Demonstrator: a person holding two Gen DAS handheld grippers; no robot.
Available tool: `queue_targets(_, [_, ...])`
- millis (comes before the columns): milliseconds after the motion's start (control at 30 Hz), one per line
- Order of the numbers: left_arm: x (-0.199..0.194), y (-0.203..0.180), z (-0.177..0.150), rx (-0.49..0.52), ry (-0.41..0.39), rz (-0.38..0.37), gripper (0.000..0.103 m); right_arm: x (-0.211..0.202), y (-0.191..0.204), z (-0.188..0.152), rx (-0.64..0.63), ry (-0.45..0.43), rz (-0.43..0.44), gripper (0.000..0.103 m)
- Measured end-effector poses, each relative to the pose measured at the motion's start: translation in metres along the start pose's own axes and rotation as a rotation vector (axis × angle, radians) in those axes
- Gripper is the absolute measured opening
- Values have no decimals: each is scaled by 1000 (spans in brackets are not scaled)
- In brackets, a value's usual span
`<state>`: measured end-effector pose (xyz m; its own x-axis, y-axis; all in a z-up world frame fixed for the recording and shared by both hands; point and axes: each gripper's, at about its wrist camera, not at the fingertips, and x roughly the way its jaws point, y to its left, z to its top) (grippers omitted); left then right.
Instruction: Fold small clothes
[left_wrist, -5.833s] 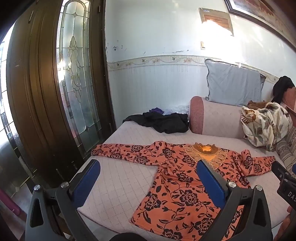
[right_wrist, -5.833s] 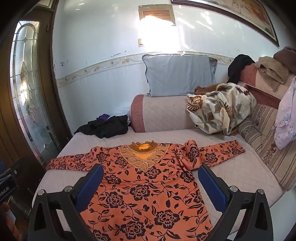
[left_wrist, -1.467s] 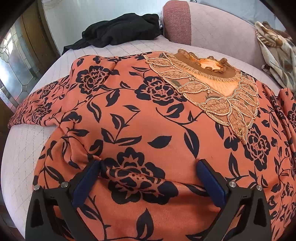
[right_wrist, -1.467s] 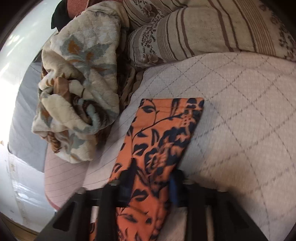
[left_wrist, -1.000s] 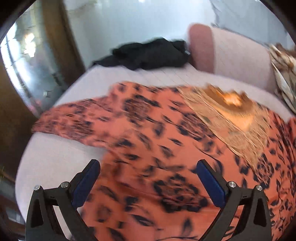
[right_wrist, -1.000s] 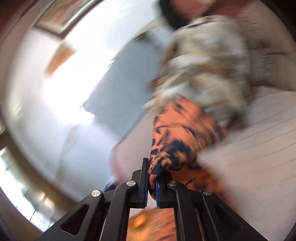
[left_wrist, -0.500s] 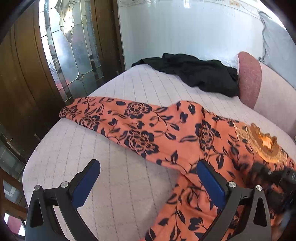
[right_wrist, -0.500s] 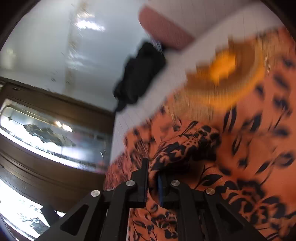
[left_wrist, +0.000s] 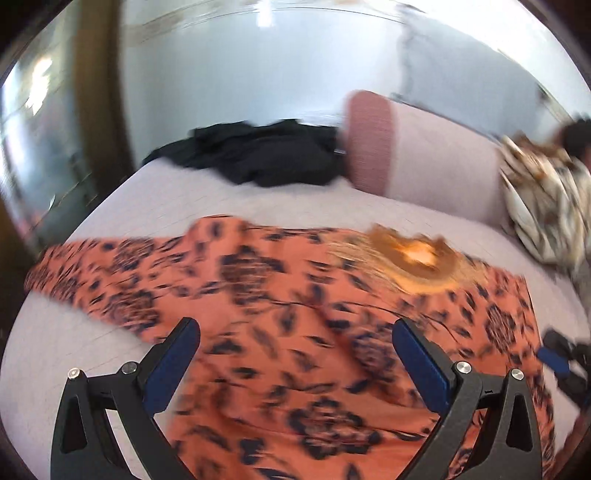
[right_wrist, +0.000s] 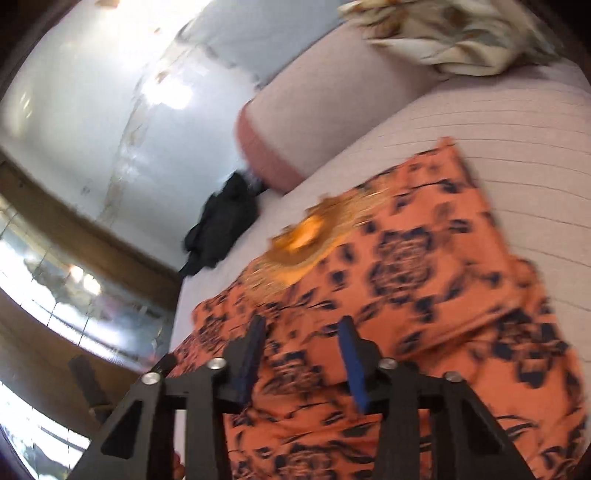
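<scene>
**Right sleeve let go, now folded over blouse**

Since half a sec ago: right gripper (right_wrist: 301, 326) no longer pinching the bunched sleeve; jaws parted part-way, nothing between the pads. Sleeve now lying across the body of the orange floral blouse (right_wrist: 406, 295). Left cam swung from the spread left sleeve toward the middle of the garment.

Left wrist view, blurred by motion: left gripper (left_wrist: 295, 332) spread wide, empty, hovering above blouse (left_wrist: 280, 314), blue pads (left_wrist: 173, 360) either side of the lower chest area; contact w/ cloth not clear. Blouse flat on the pale quilted bed (left_wrist: 110, 221), front up, gold embroidered collar (left_wrist: 413, 258) toward the far side. Left sleeve (left_wrist: 96, 273) stretched out straight toward the left bed edge, still unfolded. Right side of blouse ends in a straight vertical edge. Right gripper (left_wrist: 557, 360) showing at frame's right edge, near blouse's right side. Black garment (left_wrist: 266, 155) heaped at the far end of bed, just beside pink bolster (left_wrist: 406, 155). Floral blanket (left_wrist: 543, 206) bunched far right.

Right wrist view, tilted + blurred: folded sleeve panel (right_wrist: 480, 302) on top of blouse's right half, edge raised slightly. Collar (right_wrist: 306, 236) beyond fingertips. Black garment (right_wrist: 221, 229) and bolster (right_wrist: 332, 110) farther off, blanket (right_wrist: 454, 33) top right. Wooden door w/ glass (right_wrist: 74, 288) at left.
</scene>
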<state>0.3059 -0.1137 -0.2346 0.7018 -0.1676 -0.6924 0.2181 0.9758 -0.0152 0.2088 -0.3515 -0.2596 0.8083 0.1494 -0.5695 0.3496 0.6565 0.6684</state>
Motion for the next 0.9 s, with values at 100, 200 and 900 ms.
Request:
queue_targets(100, [10,-36,-8,121,0,59,103,-9,-38,26,115,5,-55,33])
queue_targets(200, [25,-51,-12,147,21,101,103,-13,-50,45,134,-21,-69,33])
queue_targets(900, [33,79,-1,-181,193,133,53,38,-53,40,82,174,-186,28])
